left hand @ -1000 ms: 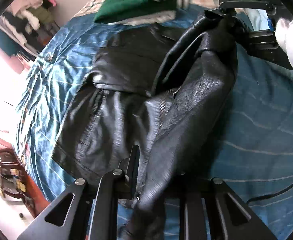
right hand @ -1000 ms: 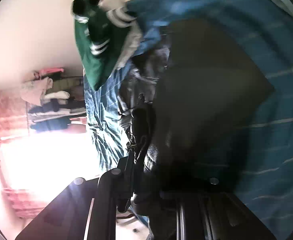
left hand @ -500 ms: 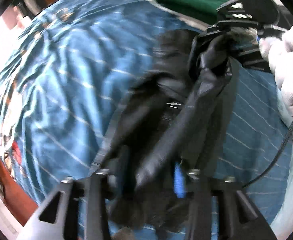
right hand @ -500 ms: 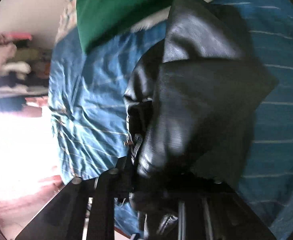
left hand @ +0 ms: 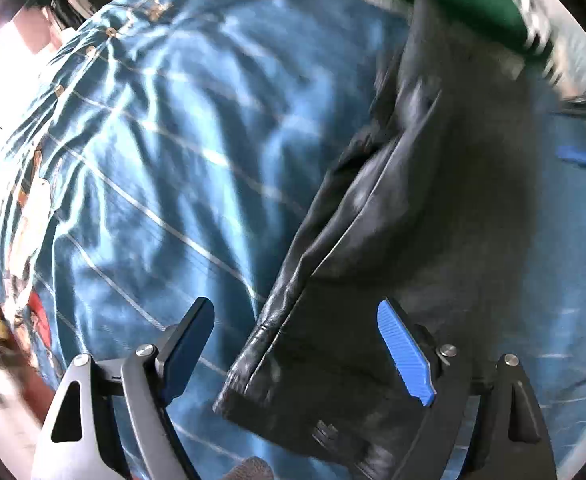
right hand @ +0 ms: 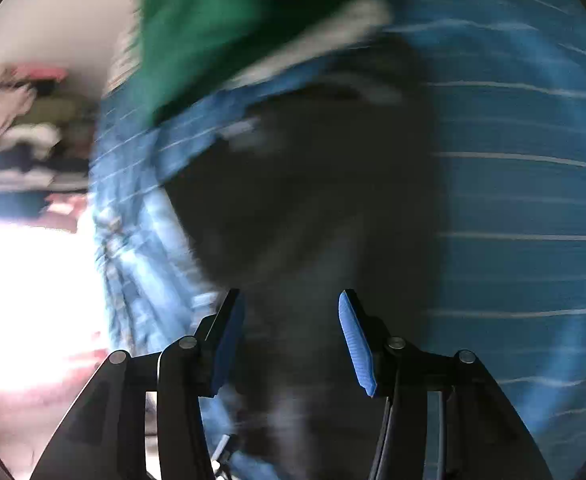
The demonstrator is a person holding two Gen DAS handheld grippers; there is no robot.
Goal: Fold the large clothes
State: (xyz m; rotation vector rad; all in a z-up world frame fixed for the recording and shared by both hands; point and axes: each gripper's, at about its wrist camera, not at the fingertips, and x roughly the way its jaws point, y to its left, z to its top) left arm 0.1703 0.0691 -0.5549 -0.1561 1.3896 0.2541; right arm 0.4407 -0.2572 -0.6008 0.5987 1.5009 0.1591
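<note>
blur: green garment (right hand: 197, 40) smeared | black jacket (right hand: 313, 200) detail lost | clothes rack (right hand: 29, 128) indistinct

Jacket (left hand: 433, 208) on bedspread (left hand: 165, 168)

No writing, label, brand mark or number can be read anywhere here. The black leather jacket (left hand: 413, 208) shows no legible tag, the blue striped bedspread (left hand: 165, 168) carries only plain pale lines, and the green garment (right hand: 213, 28) is too blurred to make out any lettering.
</note>
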